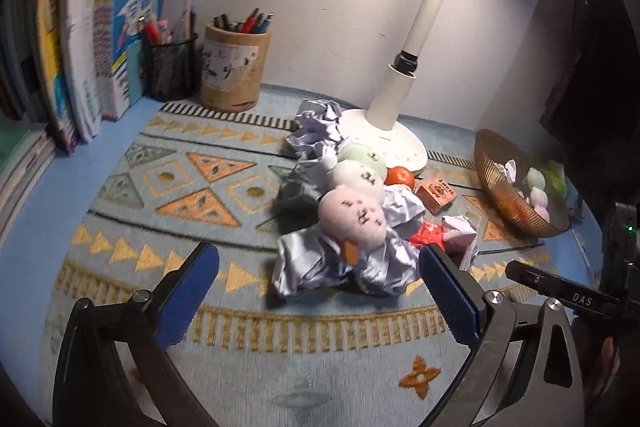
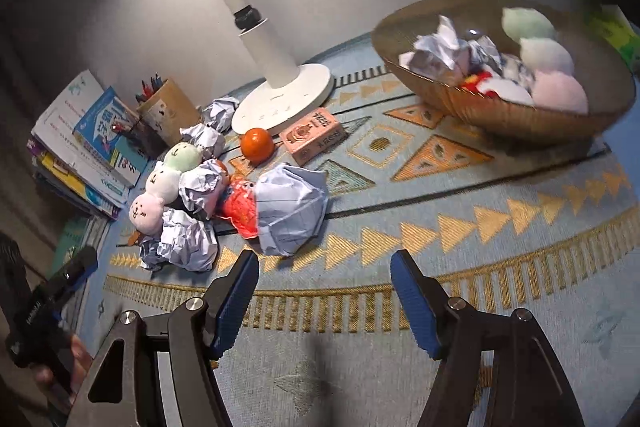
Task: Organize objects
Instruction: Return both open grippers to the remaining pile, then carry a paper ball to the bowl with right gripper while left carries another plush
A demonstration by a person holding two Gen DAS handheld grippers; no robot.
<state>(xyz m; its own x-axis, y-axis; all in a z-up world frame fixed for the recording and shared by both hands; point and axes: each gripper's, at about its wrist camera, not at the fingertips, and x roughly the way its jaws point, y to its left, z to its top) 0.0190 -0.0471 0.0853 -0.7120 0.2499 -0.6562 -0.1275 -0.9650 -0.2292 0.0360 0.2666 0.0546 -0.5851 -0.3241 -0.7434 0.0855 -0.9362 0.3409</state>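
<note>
A: Left gripper (image 1: 318, 289) — jaws spread wide, blue pads bare, nothing pinched. Hanging over the patterned mat (image 1: 168, 227), just short of the heap.

B: Right gripper (image 2: 324, 301) likewise: jaws parted, nothing between them, only mat below.

A: Nearest the left pads: crumpled pale paper (image 1: 344, 267), with the pink end of a three-ball plush skewer (image 1: 354, 195) lying across it. White ball next, green ball farthest.

B: Same skewer from the right side (image 2: 160, 183), along the left edge of the heap. Beside it more paper wads, a red-orange plush (image 2: 240, 207) wedged between them, and one big paper ball (image 2: 290, 213) closest to the right pads.

A: Behind the heap: an orange (image 1: 400, 175), touching the paper, and a small pink box (image 1: 436, 194) just beside it.

B: Then the white lamp base (image 2: 280, 99), close behind orange and box.

A: Off to the right, well apart from the heap: a gold bowl (image 1: 500, 187), tilted in this view.

B: Already holding paper wads, something red, and a second plush skewer (image 2: 536, 59) against the far side of the bowl.

A: Far left by the wall: mesh pen cup (image 1: 170, 67), round wooden pen holder (image 1: 234, 71), books (image 1: 100, 39) standing.
</note>
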